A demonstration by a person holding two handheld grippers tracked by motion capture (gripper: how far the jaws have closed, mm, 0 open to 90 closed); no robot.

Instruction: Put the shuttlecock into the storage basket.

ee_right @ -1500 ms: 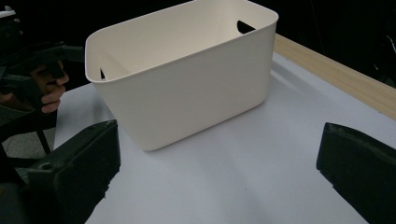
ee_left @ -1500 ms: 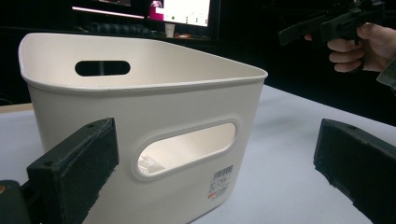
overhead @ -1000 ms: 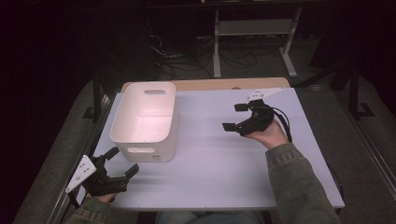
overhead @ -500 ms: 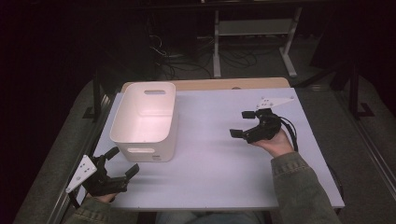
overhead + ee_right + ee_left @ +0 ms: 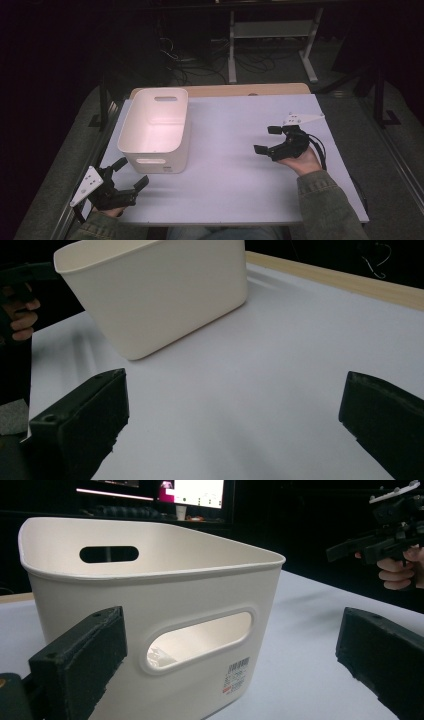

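A white plastic bin [image 5: 155, 127] with cut-out handles stands upright on the left half of the table; nothing can be seen inside it. My left gripper [image 5: 130, 173] rests at the table's front left corner, open, its jaws pointing at the bin's near end wall [image 5: 200, 645] without touching it. My right gripper [image 5: 267, 140] hovers over the right side of the table, open and holding nothing, aimed left toward the bin [image 5: 155, 295]. In the left gripper view the right gripper [image 5: 380, 535] and the hand holding it appear at the upper right.
The white tabletop [image 5: 230, 165] lies bare between bin and right gripper. A wooden strip [image 5: 240, 90] runs along its far edge. Beyond it are a dark floor, cables and a metal stand [image 5: 270, 30].
My right gripper has drawn back toward the person and a little to the right, away from the bin. The left gripper and the bin have stayed put.
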